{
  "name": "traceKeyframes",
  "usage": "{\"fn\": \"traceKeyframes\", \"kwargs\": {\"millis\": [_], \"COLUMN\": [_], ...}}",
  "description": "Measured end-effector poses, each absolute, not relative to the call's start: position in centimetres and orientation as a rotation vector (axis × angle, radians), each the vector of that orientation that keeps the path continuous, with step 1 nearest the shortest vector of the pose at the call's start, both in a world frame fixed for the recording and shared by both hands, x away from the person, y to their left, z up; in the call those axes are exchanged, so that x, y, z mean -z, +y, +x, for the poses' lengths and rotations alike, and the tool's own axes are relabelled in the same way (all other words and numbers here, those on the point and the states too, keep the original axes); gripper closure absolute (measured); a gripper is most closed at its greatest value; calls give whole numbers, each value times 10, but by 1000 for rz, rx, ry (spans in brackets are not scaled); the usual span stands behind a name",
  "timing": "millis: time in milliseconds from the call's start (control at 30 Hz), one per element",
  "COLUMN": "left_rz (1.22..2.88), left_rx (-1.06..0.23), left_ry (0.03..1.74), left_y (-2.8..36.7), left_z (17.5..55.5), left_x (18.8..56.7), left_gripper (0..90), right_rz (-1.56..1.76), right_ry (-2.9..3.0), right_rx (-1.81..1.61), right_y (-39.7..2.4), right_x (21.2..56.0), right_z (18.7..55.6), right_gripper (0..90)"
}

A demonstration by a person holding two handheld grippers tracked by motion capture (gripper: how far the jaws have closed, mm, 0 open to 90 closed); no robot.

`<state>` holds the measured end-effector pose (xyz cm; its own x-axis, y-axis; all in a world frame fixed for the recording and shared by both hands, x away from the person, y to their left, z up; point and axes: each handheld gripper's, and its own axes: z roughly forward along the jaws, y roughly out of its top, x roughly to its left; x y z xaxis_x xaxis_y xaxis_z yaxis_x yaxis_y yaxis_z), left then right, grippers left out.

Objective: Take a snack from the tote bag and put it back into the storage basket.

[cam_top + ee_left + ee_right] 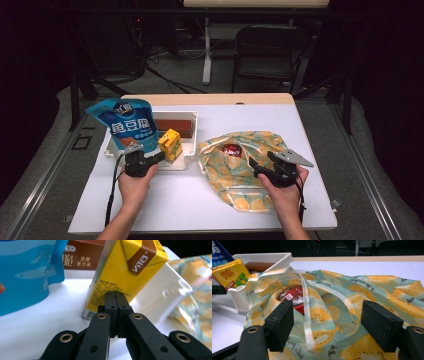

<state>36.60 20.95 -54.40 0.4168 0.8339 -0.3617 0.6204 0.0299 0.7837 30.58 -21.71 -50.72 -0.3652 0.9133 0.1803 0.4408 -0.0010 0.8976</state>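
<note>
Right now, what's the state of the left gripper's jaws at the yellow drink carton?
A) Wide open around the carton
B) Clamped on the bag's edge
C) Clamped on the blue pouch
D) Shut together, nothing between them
D: in the left gripper view the left gripper has its jaws pressed flat together, tips just in front of the yellow drink carton, nothing held.

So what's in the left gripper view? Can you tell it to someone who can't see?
A black claw, shut with nothing between its jaws, points at a tilted yellow drink carton that leans over a white tray. A blue snack pouch stands at the left, a brown box lies behind, and a lemon-print bag shows at the right.
</note>
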Motion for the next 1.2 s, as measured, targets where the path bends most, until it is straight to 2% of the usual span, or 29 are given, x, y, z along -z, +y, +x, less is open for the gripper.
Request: {"fn": "traceKeyframes", "kwargs": {"millis": [500,733,867,1200], "left_rz": [1670,1671,1748,1724], "left_rx": [-298,-280,-264,-252], "left_ry": [1345,1326,1247,1318], "left_y": [203,210,198,181], "left_z": [403,389,377,402], "left_x": [540,537,538,538], "left_gripper": [900,900,890,900], "right_rz": [1409,1410,1412,1406], "right_ry": [1809,1814,1813,1814], "right_rx": [-1345,-1332,-1332,-1334], "right_y": [-218,-219,-220,-219], "right_x": [510,510,510,509], "right_z": [307,307,308,307], "right_gripper": [266,266,267,267]}}
